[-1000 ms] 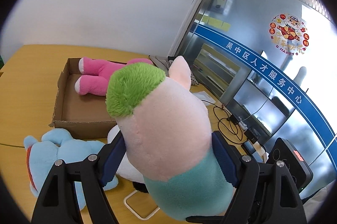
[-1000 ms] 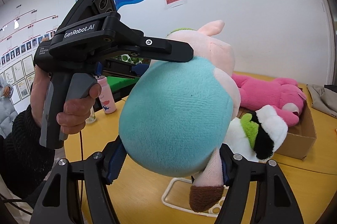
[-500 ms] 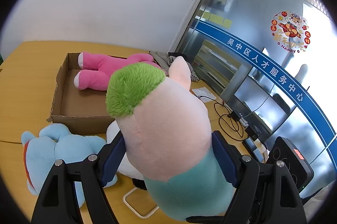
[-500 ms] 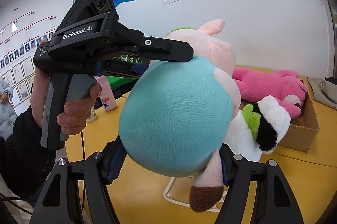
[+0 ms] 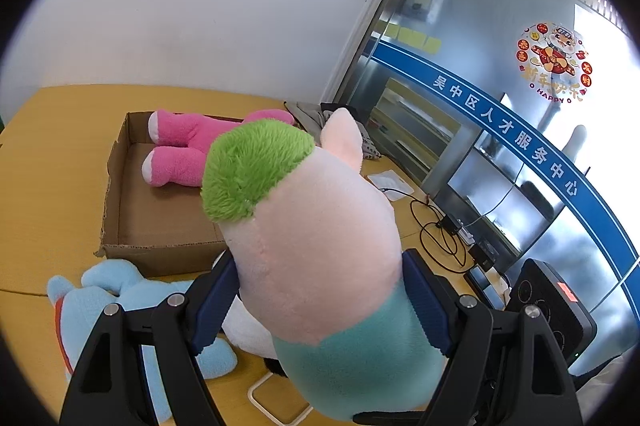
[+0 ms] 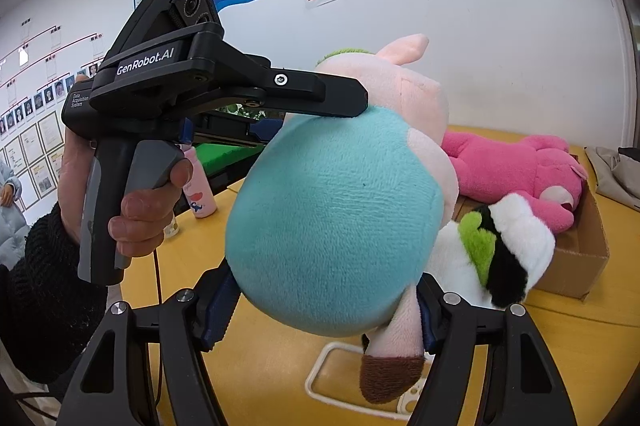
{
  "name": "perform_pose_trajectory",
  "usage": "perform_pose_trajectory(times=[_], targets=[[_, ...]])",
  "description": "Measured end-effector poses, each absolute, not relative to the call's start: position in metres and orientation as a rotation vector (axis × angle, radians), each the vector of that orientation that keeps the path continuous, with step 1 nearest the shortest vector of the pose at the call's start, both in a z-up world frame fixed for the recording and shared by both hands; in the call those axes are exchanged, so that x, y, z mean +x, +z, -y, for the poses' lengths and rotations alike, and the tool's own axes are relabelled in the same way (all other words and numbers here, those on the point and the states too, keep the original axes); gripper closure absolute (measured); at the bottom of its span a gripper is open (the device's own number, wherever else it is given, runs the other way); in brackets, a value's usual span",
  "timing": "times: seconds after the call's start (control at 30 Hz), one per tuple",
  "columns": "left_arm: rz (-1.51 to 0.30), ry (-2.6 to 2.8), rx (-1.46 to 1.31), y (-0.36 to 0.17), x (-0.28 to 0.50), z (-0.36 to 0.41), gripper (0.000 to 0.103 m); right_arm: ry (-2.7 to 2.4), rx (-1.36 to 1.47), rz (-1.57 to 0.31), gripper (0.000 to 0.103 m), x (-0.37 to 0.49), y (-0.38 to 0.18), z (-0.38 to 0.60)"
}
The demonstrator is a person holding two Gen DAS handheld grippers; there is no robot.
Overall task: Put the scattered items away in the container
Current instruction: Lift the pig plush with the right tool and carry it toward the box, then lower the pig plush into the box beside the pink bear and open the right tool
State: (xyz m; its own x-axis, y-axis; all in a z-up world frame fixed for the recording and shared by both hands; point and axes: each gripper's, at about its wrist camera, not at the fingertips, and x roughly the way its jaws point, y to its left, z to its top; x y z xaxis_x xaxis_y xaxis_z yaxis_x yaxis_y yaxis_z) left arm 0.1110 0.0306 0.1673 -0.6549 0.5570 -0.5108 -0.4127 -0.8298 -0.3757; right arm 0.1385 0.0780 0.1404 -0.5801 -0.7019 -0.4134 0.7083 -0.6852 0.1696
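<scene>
A pig plush (image 5: 320, 234) with a pink head, green tuft and teal body hangs above the table, gripped from two sides. My left gripper (image 5: 320, 298) is shut on it where the head meets the body. My right gripper (image 6: 320, 310) is shut on its teal belly (image 6: 332, 218). Beyond it lies the open cardboard box (image 5: 116, 186) holding a pink plush (image 5: 180, 150). A light blue plush (image 5: 100, 302) lies on the table in front of the box. A white, black and green plush (image 6: 512, 242) rests against the box (image 6: 580, 262), under the pig.
A hand (image 6: 136, 210) in a dark sleeve holds the left gripper's handle. A white wire frame (image 6: 320, 374) lies on the yellow table below the pig. A pink bottle (image 6: 200, 194) stands at the left. Grey cloth (image 5: 308, 110), cables (image 5: 436, 230) and a black device (image 5: 548, 310) are at the right.
Both grippers keep the same hold on the pig plush. The right wrist view has shifted only slightly sideways; the box and the other toys lie as before.
</scene>
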Motion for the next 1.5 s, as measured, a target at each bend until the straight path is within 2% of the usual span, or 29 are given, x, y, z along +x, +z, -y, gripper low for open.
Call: perform_pose_trajectory(times=[0.3, 0.53, 0.7, 0.87, 1.07, 1.23, 1.33, 1.4, 1.5], targets=[[0.231, 2.451, -0.849, 0.201, 0.065, -0.012, 0.023, -2.249, 0.591, 0.095, 0.027, 0.085, 0.166, -0.054], [0.201, 2.455, -0.846, 0.211, 0.017, 0.007, 0.023, -2.244, 0.61, 0.127, 0.027, 0.035, 0.178, -0.033], [0.158, 2.472, -0.881, 0.207, -0.036, 0.014, 0.023, -2.237, 0.654, 0.249, 0.027, -0.017, 0.175, -0.025], [0.137, 2.467, -0.962, 0.177, -0.093, 0.027, 0.024, -2.209, 0.778, 0.455, 0.027, -0.067, 0.149, -0.013], [0.176, 2.444, -1.151, 0.114, -0.147, 0.055, 0.024, -2.176, 0.983, 0.631, 0.027, -0.11, 0.095, 0.019], [0.231, 2.413, -1.294, 0.065, -0.17, 0.076, 0.024, -2.173, 1.132, 0.634, 0.027, -0.13, 0.051, 0.047], [0.274, 2.402, -1.334, 0.05, -0.176, 0.085, 0.024, -2.227, 1.177, 0.536, 0.025, -0.133, 0.042, 0.062], [0.242, 2.406, -1.33, 0.05, -0.175, 0.086, 0.023, -2.242, 1.193, 0.492, 0.019, -0.133, 0.041, 0.068], [0.191, 2.404, -1.374, 0.046, -0.173, 0.083, 0.022, -2.212, 1.252, 0.462, 0.018, -0.132, 0.039, 0.072]])
